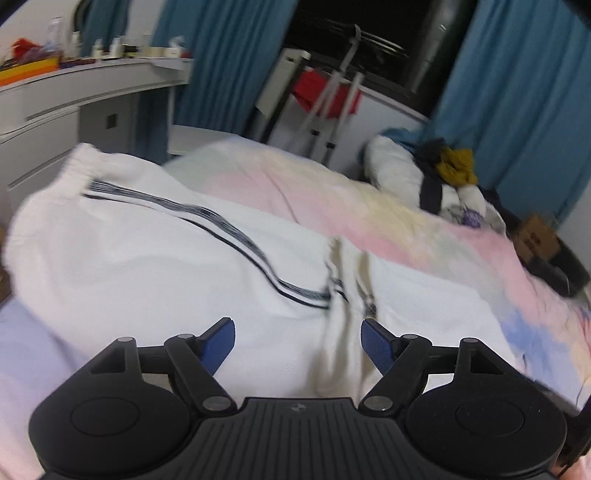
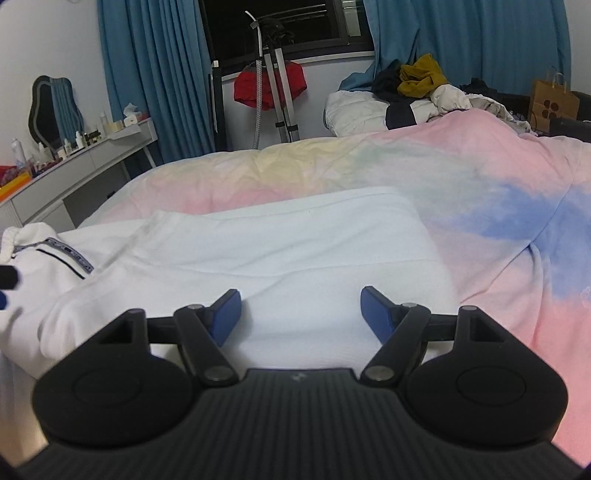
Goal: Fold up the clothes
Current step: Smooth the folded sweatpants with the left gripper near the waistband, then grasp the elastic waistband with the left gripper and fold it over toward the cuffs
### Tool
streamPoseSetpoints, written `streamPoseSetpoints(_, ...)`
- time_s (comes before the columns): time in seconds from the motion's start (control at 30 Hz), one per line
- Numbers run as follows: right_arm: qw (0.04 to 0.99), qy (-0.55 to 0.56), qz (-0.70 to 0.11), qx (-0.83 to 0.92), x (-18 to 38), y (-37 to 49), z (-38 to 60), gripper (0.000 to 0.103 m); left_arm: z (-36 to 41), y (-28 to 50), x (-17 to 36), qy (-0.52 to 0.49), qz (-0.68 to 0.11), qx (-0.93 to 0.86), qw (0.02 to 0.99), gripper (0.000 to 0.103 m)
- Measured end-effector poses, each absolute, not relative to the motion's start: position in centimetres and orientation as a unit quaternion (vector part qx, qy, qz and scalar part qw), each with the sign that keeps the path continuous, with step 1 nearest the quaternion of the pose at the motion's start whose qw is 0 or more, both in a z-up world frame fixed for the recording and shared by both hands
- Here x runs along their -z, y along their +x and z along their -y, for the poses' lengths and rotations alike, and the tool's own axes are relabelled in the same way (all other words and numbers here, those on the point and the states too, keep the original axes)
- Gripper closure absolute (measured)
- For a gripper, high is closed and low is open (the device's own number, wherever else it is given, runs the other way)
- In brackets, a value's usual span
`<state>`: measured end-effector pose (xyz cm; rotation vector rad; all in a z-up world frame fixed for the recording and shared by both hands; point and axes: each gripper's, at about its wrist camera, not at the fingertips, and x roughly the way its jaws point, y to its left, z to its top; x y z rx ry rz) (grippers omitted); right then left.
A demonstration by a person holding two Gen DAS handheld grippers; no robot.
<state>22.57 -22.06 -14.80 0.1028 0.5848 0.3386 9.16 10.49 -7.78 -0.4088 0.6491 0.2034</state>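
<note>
A: How do the tools stand over the bed?

B: The left tool (image 1: 297, 341) has its blue pads (image 1: 221, 341) spread wide and grips nothing; it is above a white garment (image 1: 155, 258), beside a bunched fold of the cloth. The right tool (image 2: 300, 314) is likewise wide apart and empty, just above the same garment (image 2: 295, 240). Whether either touches the cloth cannot be told.

A: And the garment itself?

B: White, with a dark striped trim (image 1: 229, 229) and an elastic cuff (image 2: 9, 240). It lies spread across the near part of the bed, on a pastel duvet (image 2: 498, 177) of pink, yellow and blue. The left view is blurred.

A: The room around it?

B: A heap of clothes (image 2: 421, 88), one piece mustard yellow, lies at the far end of the bed. Blue curtains (image 2: 147, 74) flank a dark window (image 2: 288, 26). A folding rack (image 2: 277, 81) with a red cloth (image 2: 295, 81) stands under it. To the left, a white counter (image 2: 74, 162) carries bottles and a wavy mirror (image 2: 51, 107). A brown paper bag (image 2: 552, 103) is at the far right.
</note>
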Motion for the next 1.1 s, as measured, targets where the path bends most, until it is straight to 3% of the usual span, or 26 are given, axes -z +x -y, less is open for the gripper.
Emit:
streamPoseSetpoints(0.37,0.940,0.068,-0.290,-0.166,14.6,22.3,22.4,0.030,-20.5,5.4,6.9,-0.347,-0.295,-0.170,0.874,0.024)
streamPoseSetpoints(1.03,0.947,0.042,-0.281,-0.152,14.8,22.1,21.4,0.029,-29.3,6.2,15.7,-0.572,-0.283,-0.148,0.756,0.024)
streamPoseSetpoints(1.1,0.947,0.035,-0.280,-0.150,14.8,22.1,21.2,0.029,-30.0,6.5,16.4,-0.584,-0.280,-0.151,0.747,0.030)
